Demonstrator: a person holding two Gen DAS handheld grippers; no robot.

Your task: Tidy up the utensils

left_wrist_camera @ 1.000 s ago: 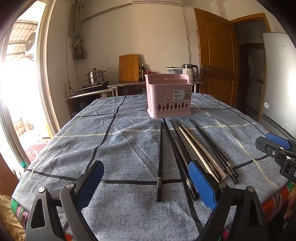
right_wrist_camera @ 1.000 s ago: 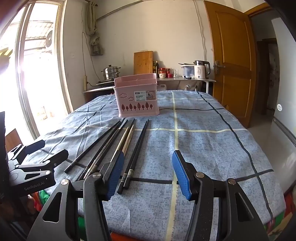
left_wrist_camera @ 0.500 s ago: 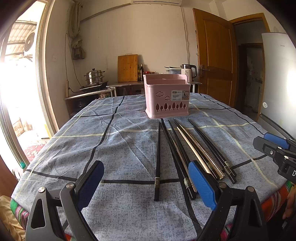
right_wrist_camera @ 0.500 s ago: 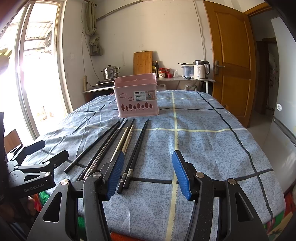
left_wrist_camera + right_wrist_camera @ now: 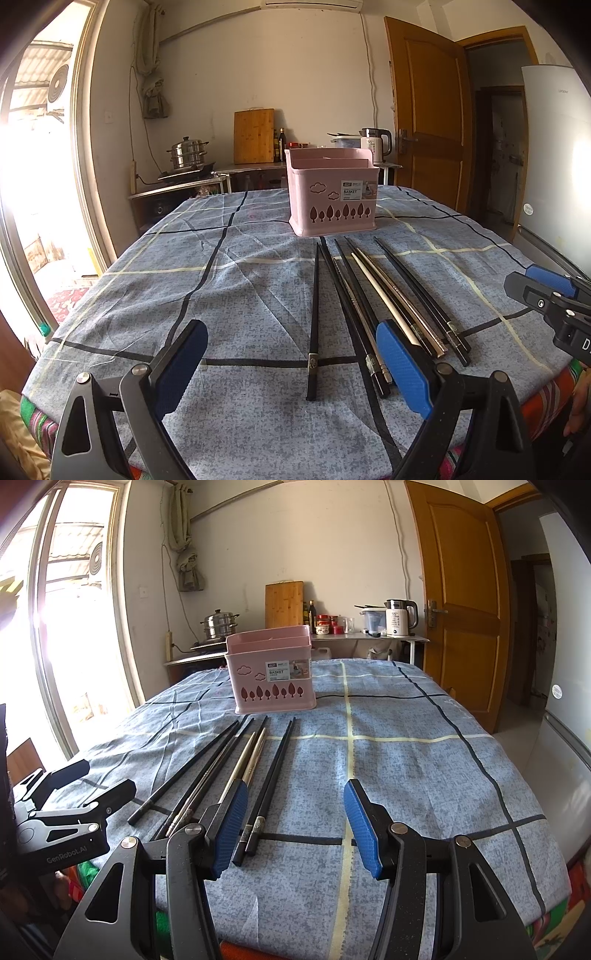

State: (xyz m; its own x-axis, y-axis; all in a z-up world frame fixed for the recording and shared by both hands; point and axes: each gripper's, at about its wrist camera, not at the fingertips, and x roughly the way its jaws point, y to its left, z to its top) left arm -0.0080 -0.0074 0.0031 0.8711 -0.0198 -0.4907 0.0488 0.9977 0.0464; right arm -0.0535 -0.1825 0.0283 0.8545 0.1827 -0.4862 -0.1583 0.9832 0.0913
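Several chopsticks (image 5: 373,299) (image 5: 236,768), black and pale metal ones, lie side by side on the blue checked tablecloth (image 5: 229,280), pointing toward a pink plastic utensil basket (image 5: 332,192) (image 5: 271,675) standing upright behind them. My left gripper (image 5: 291,373) hovers open at the table's near edge, over the handle end of the leftmost black chopstick (image 5: 314,325), with nothing between its fingers. My right gripper (image 5: 295,827) is open too, its left pad just beside the rightmost pair of black chopsticks (image 5: 271,771). Each gripper also appears at the edge of the other's view.
A counter along the back wall carries a steel pot (image 5: 186,155), a wooden cutting board (image 5: 254,136), bottles and a kettle (image 5: 400,622). A wooden door (image 5: 458,590) and a white fridge (image 5: 557,166) stand to the right. A bright window fills the left.
Both grippers have drifted slightly; the views shift a little and the chopsticks sit marginally further left in the left wrist view. Nothing on the table has moved, and both grippers remain open.
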